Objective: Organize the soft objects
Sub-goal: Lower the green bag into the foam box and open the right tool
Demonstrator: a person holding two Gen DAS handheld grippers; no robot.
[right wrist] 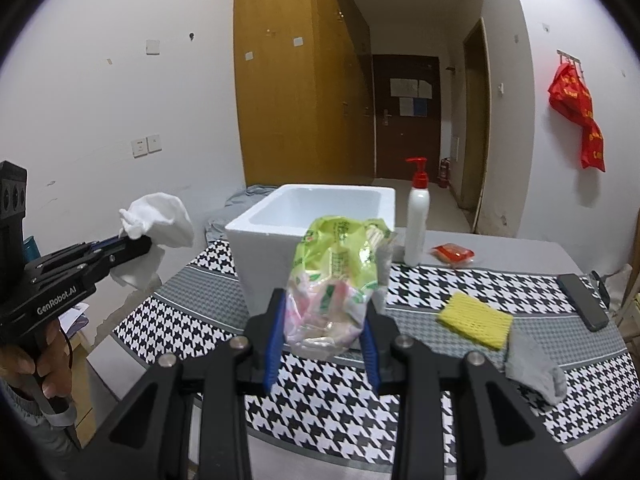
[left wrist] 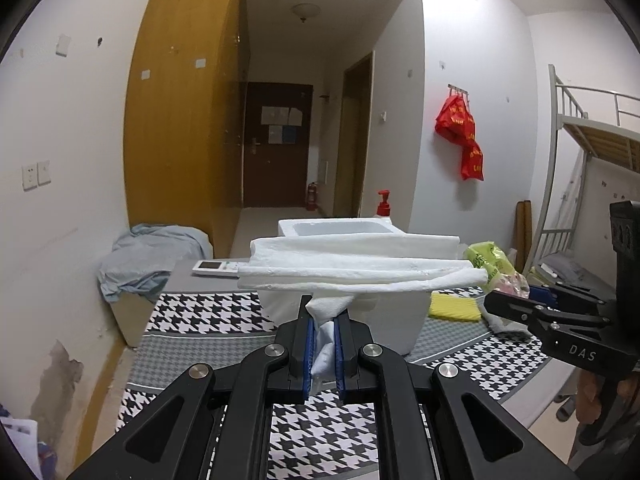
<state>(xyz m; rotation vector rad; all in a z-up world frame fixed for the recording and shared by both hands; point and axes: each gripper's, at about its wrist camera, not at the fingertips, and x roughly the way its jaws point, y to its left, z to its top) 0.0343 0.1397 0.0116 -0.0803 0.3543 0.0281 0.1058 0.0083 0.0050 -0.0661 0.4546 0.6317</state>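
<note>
My left gripper is shut on a white cloth, held up in the air just before the white foam box; it also shows in the right wrist view with the cloth bunched at its tip, left of the box. My right gripper is shut on a green and pink plastic packet, held above the table in front of the box. In the left wrist view that gripper and packet are at the right.
On the houndstooth tablecloth lie a yellow sponge, a grey sock, a black phone, a red packet and a white pump bottle. A remote lies left of the box.
</note>
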